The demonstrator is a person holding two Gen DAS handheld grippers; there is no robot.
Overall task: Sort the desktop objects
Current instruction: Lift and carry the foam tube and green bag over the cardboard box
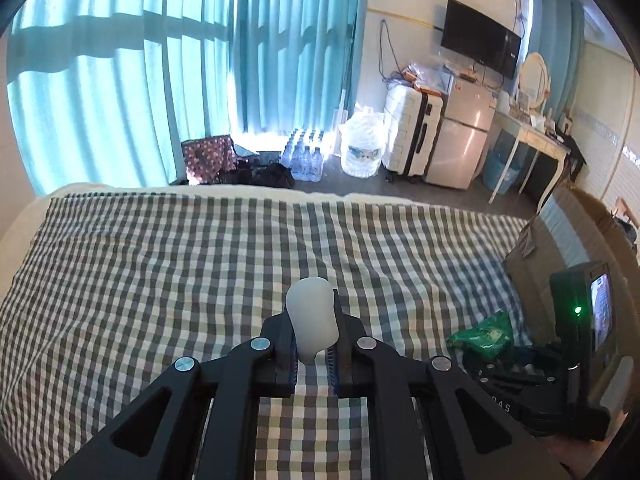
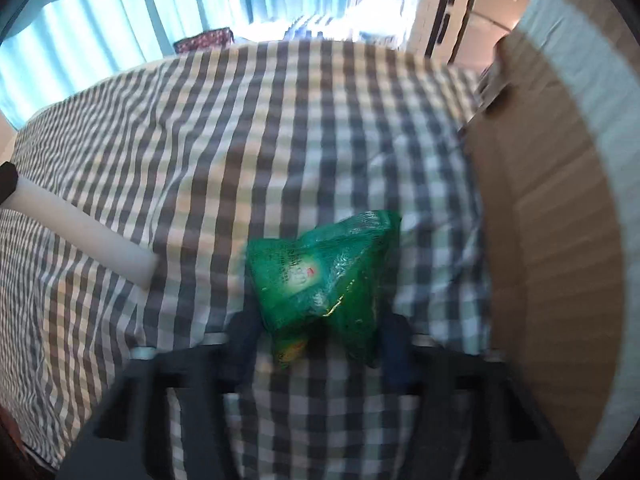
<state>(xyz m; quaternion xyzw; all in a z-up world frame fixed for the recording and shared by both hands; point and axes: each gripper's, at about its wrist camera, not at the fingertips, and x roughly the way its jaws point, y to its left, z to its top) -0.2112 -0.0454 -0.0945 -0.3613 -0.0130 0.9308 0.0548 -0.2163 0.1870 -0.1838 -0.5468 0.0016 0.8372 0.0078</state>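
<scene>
**Two grips, one box**

The white tube (image 1: 312, 316) sat clamped in your left tongs (image 1: 313, 344), above the checked bed (image 1: 160, 260). Your right tongs (image 2: 320, 336) straddled the green packet (image 2: 328, 276); whether they pinched was unclear. You needed firm bites before the cardboard box (image 2: 552, 208).

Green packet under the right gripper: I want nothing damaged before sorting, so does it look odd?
The green packet lies crumpled and folded on the checked cloth, between the right gripper fingers. No spill or tear is visible, though the view is blurred.
</scene>
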